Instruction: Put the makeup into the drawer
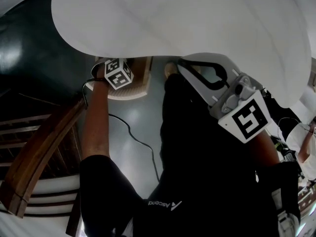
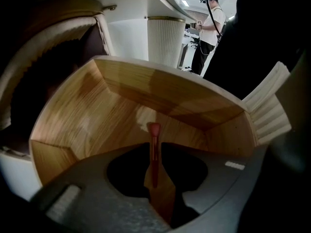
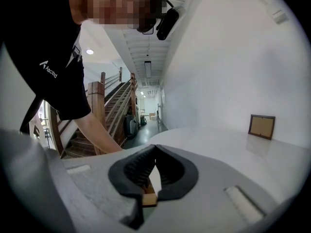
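**Item.** The slim red makeup brush (image 2: 154, 154) is standing between the jaws of the left tool (image 2: 155, 147). Its flared head is pointing down into the open light-wood drawer (image 2: 97, 115). The pads are sitting slightly off the handle on both sides, so I am reading the left tool as released, not pinching. I cannot tell whether the brush head is touching the drawer floor. Nothing else is showing inside the drawer.

**Progress (judgement).**
- The brush is sitting within the drawer's walls, so the placing step is looking essentially complete.
- What is remaining is lifting the left tool clear and possibly pushing the drawer shut.
- No other makeup is appearing in any view, so I cannot say whether more items are waiting.

**Other hand.** The right tool (image 3: 155, 149) is hanging above the white rounded worktop (image 3: 218, 144). Its jaw tips are meeting, clenched on nothing.

**View comparison.**
- Only the left gripper view is showing the brush and the drawer interior.
- The head view is giving just the left tool's marker cube over a strip of drawer wood under the worktop edge, and the brush is hidden there.
- Only the right gripper view is showing the small brown picture frame (image 3: 261, 126) on the worktop, the wooden staircase (image 3: 116, 101) behind it, and the person's forearm (image 3: 97, 135) reaching down.
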A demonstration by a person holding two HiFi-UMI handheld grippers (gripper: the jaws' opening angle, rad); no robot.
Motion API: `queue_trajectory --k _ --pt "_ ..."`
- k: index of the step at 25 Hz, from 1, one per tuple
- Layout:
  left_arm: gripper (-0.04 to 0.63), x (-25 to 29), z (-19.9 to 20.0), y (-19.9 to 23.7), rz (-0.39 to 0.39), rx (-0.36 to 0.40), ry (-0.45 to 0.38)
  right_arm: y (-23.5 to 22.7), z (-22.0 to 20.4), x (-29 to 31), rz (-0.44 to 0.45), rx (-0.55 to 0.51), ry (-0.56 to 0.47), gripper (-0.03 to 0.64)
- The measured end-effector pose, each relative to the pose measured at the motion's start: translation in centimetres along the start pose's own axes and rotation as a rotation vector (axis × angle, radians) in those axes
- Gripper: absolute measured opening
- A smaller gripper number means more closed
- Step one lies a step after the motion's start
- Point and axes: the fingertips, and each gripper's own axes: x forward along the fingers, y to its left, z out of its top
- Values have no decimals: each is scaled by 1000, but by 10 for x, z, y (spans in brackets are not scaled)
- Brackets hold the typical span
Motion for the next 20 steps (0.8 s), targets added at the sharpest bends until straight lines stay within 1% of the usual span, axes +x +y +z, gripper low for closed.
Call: queue_trajectory --k 4,7,11,20 --pt "75 -19 0 1 8 -28 -5 4 7 3 17 -3 -15 3" --pt "41 -36 13 2 48 -34 -33 6 10 -1 30 -10 -26 3" --pt "35 -64 28 9 95 -36 -62 8 17 -3 48 -18 -37 3" --pt "12 -94 23 -3 134 -33 -23 14 22 -6 71 -30 -93 3"
